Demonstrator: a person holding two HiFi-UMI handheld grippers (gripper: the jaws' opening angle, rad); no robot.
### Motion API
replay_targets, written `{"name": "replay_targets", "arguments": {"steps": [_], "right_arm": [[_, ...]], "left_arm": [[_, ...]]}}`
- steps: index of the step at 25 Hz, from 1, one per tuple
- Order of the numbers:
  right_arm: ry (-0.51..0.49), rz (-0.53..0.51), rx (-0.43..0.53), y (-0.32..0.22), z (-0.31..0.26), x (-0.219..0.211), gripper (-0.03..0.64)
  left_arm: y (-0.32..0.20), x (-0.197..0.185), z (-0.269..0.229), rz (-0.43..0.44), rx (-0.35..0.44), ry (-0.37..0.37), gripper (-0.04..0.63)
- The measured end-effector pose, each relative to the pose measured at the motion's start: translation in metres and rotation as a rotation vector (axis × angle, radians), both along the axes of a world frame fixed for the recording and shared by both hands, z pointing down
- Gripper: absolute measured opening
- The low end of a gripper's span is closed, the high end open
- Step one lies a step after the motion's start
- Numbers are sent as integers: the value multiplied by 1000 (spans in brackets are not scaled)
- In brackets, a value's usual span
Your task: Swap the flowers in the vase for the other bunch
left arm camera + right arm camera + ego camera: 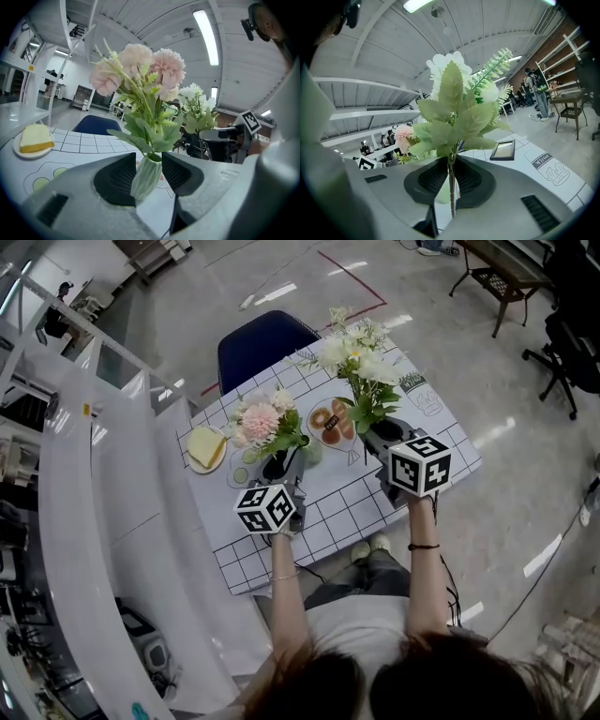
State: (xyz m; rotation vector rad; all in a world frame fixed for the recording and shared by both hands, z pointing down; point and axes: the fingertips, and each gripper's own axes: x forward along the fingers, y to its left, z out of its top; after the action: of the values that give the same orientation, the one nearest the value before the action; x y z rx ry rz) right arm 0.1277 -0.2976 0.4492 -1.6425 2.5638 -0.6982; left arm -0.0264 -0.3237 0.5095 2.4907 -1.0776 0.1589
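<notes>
We record the head camera high over the table (pixel 337 507), facing steeply down; left tongs (pixel 281 468) and right tongs (pixel 380 439) sit mid-frame. Each tongs camera rides close behind its jaws, looking nearly level across the table. The left one faces the pink bunch (pixel 140 70), the right one the white bunch (pixel 454 108). Both share the pink bunch, at 9 o'clock in the right view.

Left gripper view, lower ctr: vase (pixel 146 178) base hidden behind left gripper (pixel 149 160) body. Right gripper view, lower ctr: white bunch (pixel 454 108) stem end lost behind right gripper (pixel 451 165) body. Head view, upper ctr: chair (pixel 262 341) partly covered by table (pixel 328 517); print (pixel 414 382) too small to read.
</notes>
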Motion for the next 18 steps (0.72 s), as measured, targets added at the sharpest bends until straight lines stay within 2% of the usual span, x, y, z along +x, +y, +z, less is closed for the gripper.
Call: {"name": "replay_targets", "arguments": {"steps": [6, 14, 18], "right_arm": [[-4, -16, -3, -13, -1, 5, 43], [-10, -37, -21, -25, 7, 9, 43], [-12, -46, -34, -29, 11, 9, 43]], "left_arm": [[-2, 9, 9, 10, -11, -24, 189], [-12, 13, 3, -20, 11, 0, 215], [-18, 13, -1, -47, 16, 36, 215]]}}
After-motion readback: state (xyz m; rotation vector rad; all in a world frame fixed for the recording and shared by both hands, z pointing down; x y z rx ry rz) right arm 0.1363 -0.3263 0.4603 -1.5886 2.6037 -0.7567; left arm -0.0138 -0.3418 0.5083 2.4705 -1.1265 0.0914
